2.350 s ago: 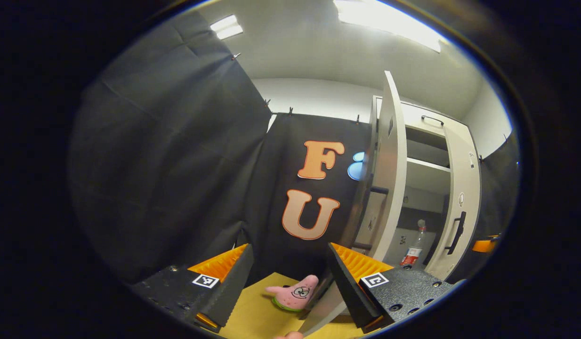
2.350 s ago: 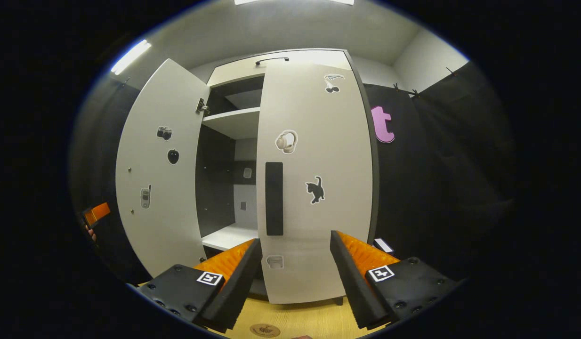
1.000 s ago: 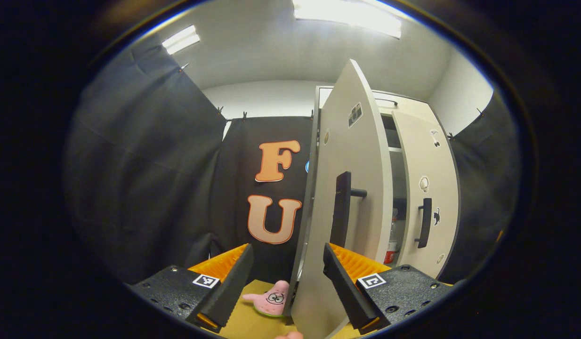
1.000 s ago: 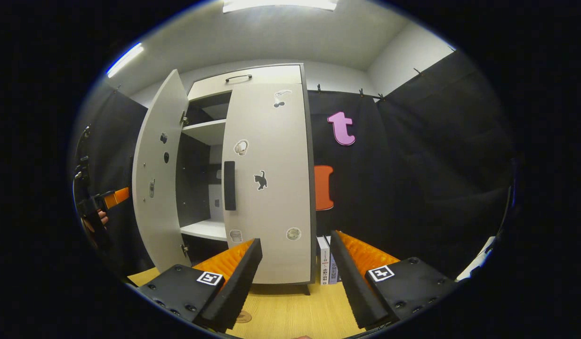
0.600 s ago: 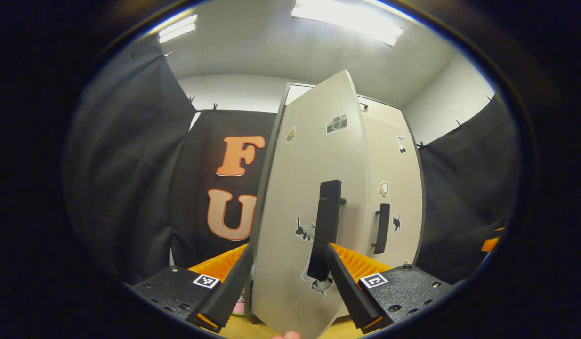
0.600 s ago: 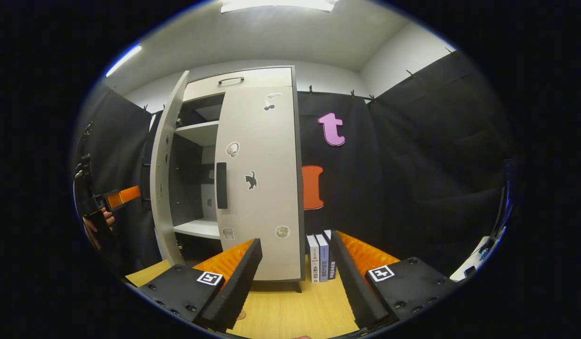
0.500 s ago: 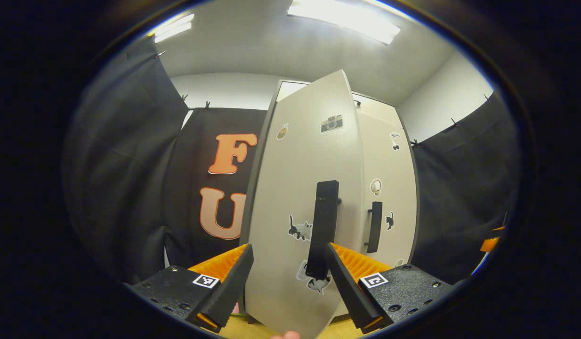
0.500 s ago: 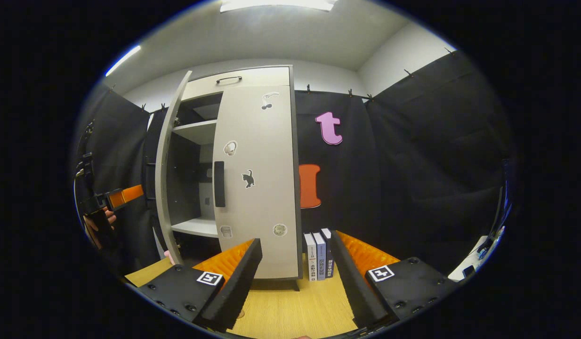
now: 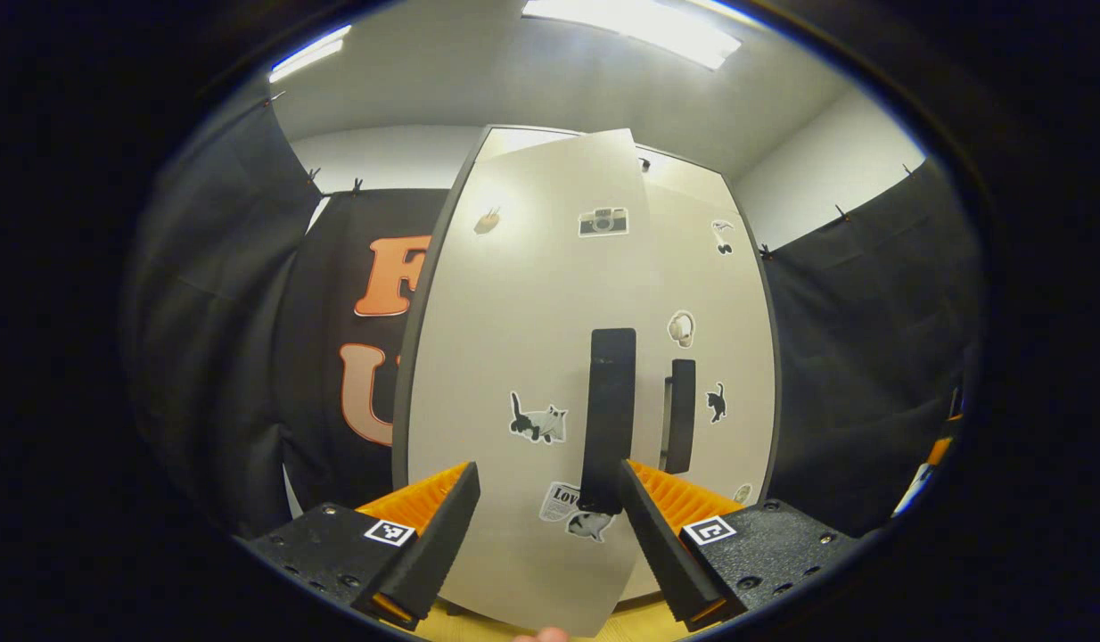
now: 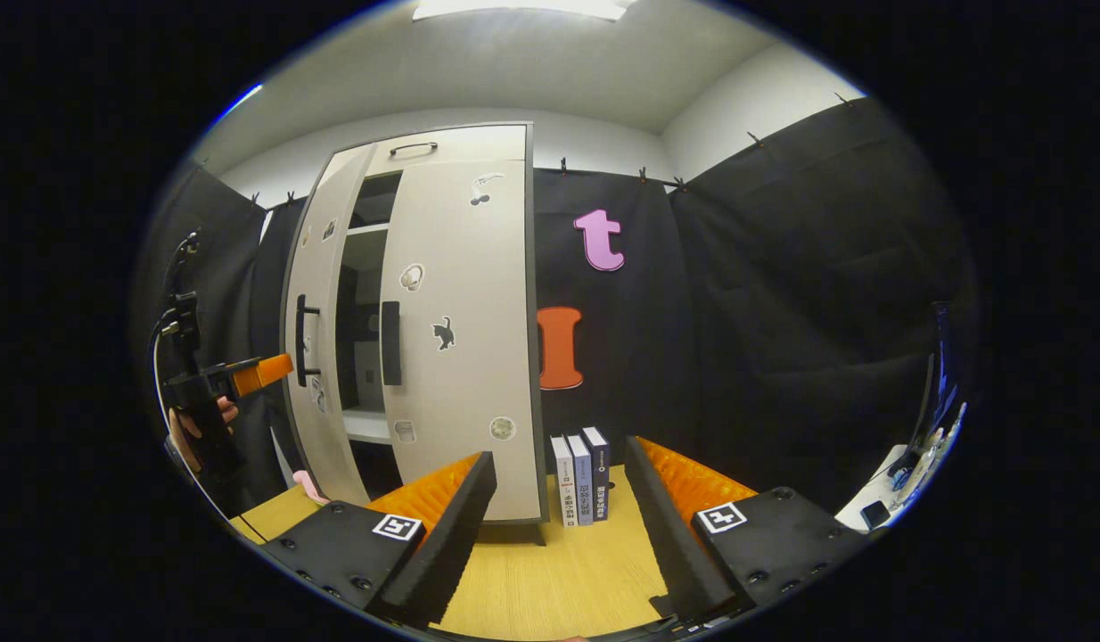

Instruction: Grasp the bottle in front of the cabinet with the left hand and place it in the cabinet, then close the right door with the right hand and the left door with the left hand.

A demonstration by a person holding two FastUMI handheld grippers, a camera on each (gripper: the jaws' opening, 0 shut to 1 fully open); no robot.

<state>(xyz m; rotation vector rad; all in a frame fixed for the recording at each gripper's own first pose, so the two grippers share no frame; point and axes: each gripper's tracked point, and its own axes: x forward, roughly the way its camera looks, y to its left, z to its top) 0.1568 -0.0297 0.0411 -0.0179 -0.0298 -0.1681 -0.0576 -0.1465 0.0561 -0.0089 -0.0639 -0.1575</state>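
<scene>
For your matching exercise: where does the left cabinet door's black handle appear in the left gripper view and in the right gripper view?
Left gripper view: left door's handle at centre, just above the fingers.
Right gripper view: it sits far left.
Shared landmark: cat sticker on the right door.

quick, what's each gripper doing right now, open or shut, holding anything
Left gripper: open, holding nothing, at the left door.
Right gripper: open, holding nothing, back from the cabinet.
</scene>
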